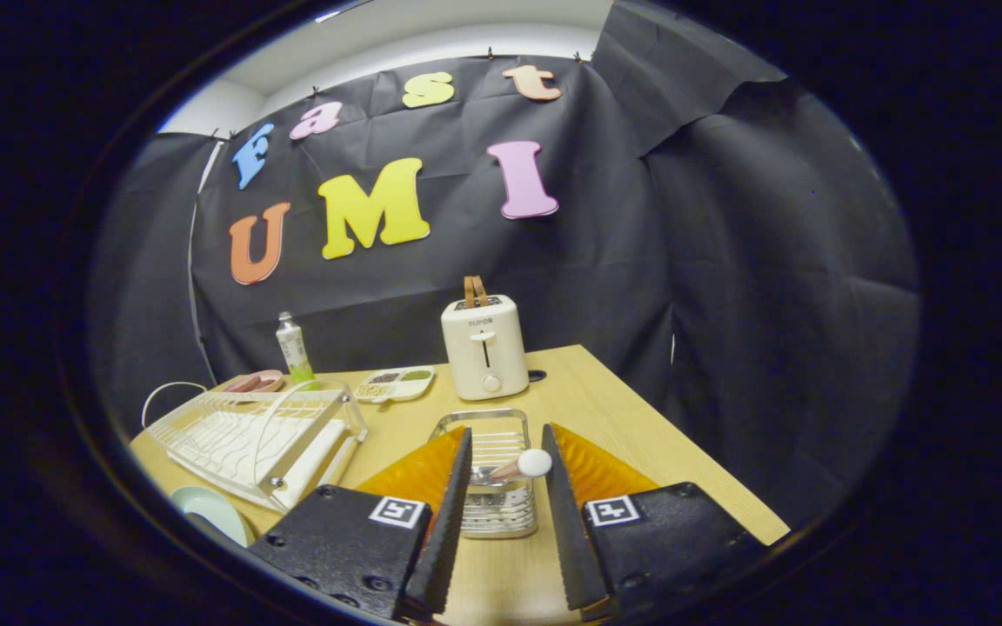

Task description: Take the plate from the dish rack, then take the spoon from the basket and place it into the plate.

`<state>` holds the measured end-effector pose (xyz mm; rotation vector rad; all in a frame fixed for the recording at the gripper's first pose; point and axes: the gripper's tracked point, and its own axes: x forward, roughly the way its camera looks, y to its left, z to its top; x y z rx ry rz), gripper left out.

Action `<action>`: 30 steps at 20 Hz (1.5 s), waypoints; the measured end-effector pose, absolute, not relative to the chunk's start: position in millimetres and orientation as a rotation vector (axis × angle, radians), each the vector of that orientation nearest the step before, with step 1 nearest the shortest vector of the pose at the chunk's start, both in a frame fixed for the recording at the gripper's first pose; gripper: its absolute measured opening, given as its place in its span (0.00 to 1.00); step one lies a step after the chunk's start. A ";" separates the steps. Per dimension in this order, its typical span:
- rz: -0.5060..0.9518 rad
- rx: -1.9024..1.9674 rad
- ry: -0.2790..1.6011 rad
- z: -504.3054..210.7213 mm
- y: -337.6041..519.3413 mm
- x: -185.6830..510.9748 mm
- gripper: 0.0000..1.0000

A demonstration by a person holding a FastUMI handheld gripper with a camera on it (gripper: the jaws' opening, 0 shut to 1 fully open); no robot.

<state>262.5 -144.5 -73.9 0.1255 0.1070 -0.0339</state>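
A metal wire basket (492,474) stands on the wooden table just ahead of my fingers, seen through the gap between them. A spoon (525,465) with a rounded white end and a pinkish stem sticks up out of it, close to the right finger. My gripper (506,452) is open, its fingers on either side of the basket's near part, touching nothing. A pale green plate (210,511) lies flat on the table beside the left finger, in front of the white dish rack (249,435). The rack holds no dishes that I can see.
A cream toaster (484,346) with two slices in it stands beyond the basket. Left of it lie a divided tray (394,383), a small bottle (294,348) and a pink dish (253,381). A white cable (166,393) loops behind the rack. The table's right edge (684,435) runs close by.
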 end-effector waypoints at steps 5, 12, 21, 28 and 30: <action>-0.020 0.128 0.110 -73.2 -132.9 264.8 0.22; -0.091 -0.003 0.016 -25.3 -123.6 250.6 0.17; -0.045 -0.110 -0.142 73.7 -74.9 171.0 0.17; 0.117 -0.126 -0.174 80.4 25.6 88.3 0.17; 0.169 -0.137 -0.166 69.7 57.7 75.5 0.16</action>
